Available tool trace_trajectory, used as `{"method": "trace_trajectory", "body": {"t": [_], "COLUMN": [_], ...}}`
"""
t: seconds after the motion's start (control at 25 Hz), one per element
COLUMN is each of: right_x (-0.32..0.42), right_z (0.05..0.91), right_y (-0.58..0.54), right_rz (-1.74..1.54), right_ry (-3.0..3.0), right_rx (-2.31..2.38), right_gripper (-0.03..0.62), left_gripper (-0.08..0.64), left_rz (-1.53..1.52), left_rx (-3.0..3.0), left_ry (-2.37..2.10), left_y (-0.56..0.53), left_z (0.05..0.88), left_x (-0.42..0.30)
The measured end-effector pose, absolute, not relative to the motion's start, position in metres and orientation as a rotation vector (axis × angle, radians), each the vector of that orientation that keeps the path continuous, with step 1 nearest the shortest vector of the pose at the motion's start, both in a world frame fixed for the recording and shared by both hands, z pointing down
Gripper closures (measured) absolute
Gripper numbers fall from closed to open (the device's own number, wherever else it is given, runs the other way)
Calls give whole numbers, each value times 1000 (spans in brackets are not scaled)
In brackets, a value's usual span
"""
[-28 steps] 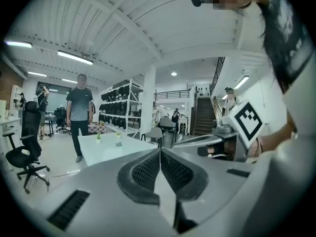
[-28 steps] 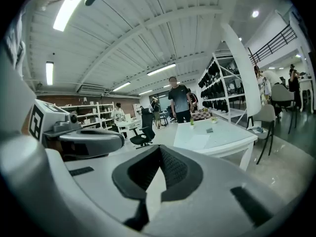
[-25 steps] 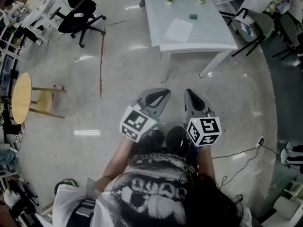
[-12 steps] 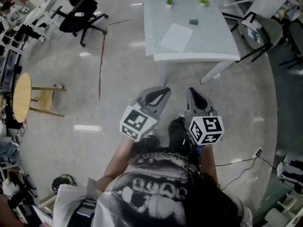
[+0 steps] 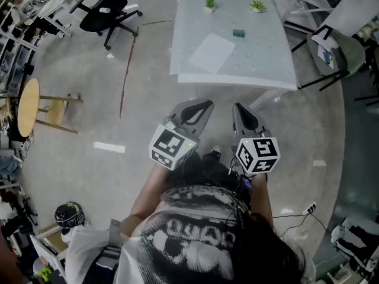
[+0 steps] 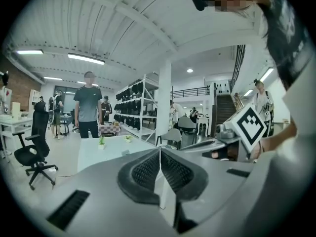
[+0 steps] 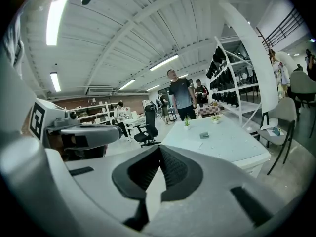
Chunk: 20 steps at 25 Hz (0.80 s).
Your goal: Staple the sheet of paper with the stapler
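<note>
glossy grey stone floor point(image 5: 89, 129) is spreading under a round wooden stool point(image 5: 28, 107) and a black swivel chair point(image 5: 109, 7). a smooth white table point(image 5: 266, 64) is carrying the flat sheet of paper point(image 5: 212, 52), the small dark stapler point(image 5: 238, 33) lying near it, apart. short of the table, the left tool point(image 5: 201, 107) and right tool point(image 5: 241, 114) are hovering clenched, gripping nothing.

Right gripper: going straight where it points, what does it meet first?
Probably the near edge of the white rectangular table. The right gripper, jaws shut and empty, aims at it; only floor shows between. Height is unclear, so it could pass just over the top.
</note>
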State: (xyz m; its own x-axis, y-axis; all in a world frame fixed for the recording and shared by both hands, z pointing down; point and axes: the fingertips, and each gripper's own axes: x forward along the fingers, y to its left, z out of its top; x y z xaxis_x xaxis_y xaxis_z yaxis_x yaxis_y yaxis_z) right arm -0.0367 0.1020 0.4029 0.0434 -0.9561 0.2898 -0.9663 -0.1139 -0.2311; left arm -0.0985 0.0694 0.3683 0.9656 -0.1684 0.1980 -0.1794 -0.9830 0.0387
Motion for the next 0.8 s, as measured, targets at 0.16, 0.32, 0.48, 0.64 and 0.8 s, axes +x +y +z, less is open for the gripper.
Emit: {"method": "trace_trajectory", "body": {"t": [0.16,0.32,0.48,0.64,0.8], "right_x": [-15,2,14,30,44], "right_z": [411,422,434,445,459], "right_y": [96,83,61,30,-7], "right_rz": [630,684,715,732,765], "right_ry": [-2105,-2123,-2128,-2123,-2108], "right_rx": [2240,2226,2195,2166,2133], "right_gripper": [598,598,598,592,589], "left_gripper": [555,555,555,555,555], "left_rz": [353,390,415,419,405], "left_rx": [3049,3045,3034,3023,3028], "left_ry": [-308,-337,-368,-373,-363], "left_y": [68,59,41,14,-22], "left_z": [374,377,382,389,390], "left_x": [-81,-69,-61,-45,-25]}}
